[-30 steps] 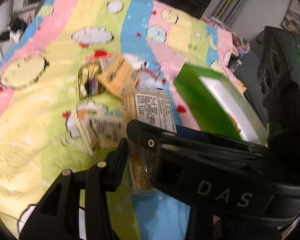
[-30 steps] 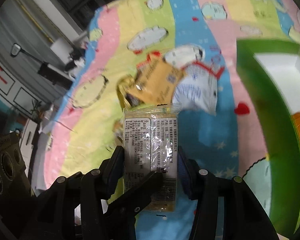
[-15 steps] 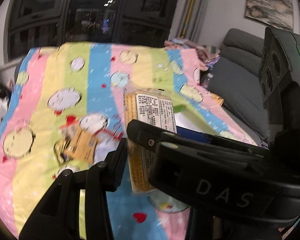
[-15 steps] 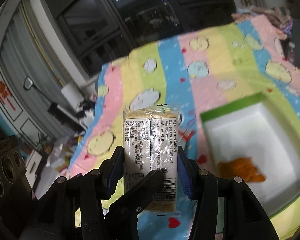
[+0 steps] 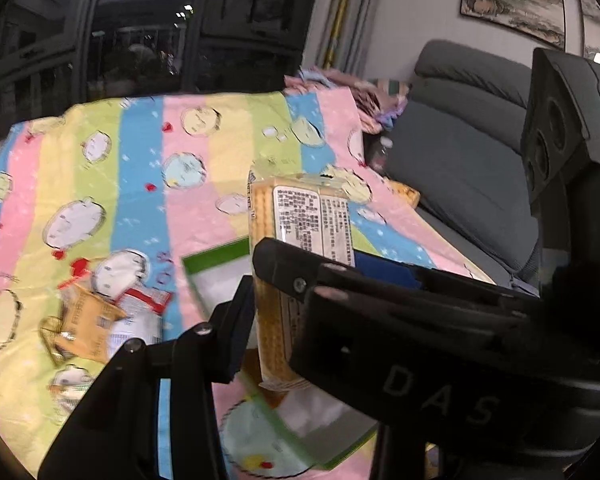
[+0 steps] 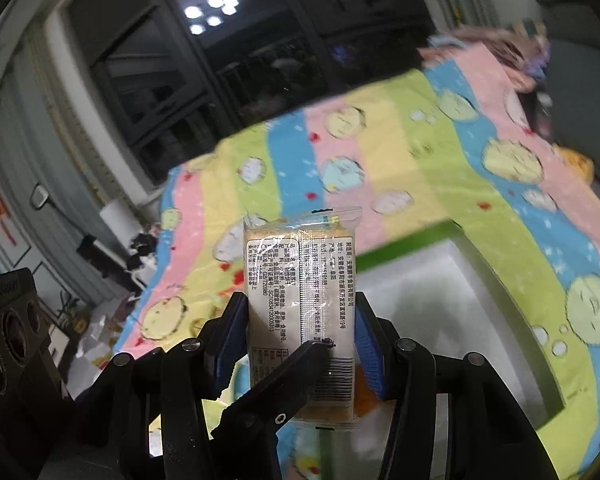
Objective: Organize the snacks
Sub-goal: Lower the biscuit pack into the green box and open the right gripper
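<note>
— What has the right tool (image 6: 300,320) got?

— A cracker packet (image 6: 300,304), pinched by its long sides between the two blue-padded fingers (image 6: 366,332). It stands upright with the printed label facing the camera and the barcode low down, near the tool's body.

— And the left tool (image 5: 284,312)?

— It is harder to read. One of its fingers (image 5: 232,328) sits just beside the same packet (image 5: 300,240), but the right tool's black body covers the other side. I cannot tell whether it grips the packet or is spread.

— Where is the box?

— The green box (image 6: 440,288), white inside, lies on the striped blanket (image 6: 400,152), beyond the right tool and to its right. The packet is held above its near left corner. From the left wrist, the green rim (image 5: 216,254) shows just past the fingertip, partly hidden by both tools.

— Any other snacks?

— An orange packet (image 5: 88,320) and a white one with red trim (image 5: 140,312) lie touching on the blanket, off to the left of the left tool. A grey sofa (image 5: 460,160) stands far to the right.
</note>
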A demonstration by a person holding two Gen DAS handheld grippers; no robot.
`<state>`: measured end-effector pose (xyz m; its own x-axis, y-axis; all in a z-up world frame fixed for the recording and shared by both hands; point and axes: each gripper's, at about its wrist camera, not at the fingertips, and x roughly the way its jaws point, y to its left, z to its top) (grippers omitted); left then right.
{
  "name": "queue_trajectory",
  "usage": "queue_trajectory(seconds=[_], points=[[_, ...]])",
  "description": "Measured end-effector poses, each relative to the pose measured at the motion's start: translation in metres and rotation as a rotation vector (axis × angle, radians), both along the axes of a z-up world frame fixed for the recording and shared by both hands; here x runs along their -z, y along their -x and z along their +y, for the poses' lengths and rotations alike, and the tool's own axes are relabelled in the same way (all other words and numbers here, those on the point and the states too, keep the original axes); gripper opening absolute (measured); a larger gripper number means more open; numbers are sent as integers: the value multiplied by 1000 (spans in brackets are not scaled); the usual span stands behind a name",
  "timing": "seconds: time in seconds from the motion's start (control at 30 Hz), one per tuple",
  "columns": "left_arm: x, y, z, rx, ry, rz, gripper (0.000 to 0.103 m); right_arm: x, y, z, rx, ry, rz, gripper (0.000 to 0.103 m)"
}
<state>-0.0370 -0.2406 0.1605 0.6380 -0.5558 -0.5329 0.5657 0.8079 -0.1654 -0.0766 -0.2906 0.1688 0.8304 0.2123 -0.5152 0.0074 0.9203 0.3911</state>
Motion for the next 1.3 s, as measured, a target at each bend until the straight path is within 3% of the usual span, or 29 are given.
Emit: queue_trajectory(seconds=[0.53,1.3], points=[[49,-28,-62,106,-32,207,39,53,-16,-66,130,-91,200,54],[94,-45,-83,142,-37,458,37,95,-30,-83,181,-70,434,55]])
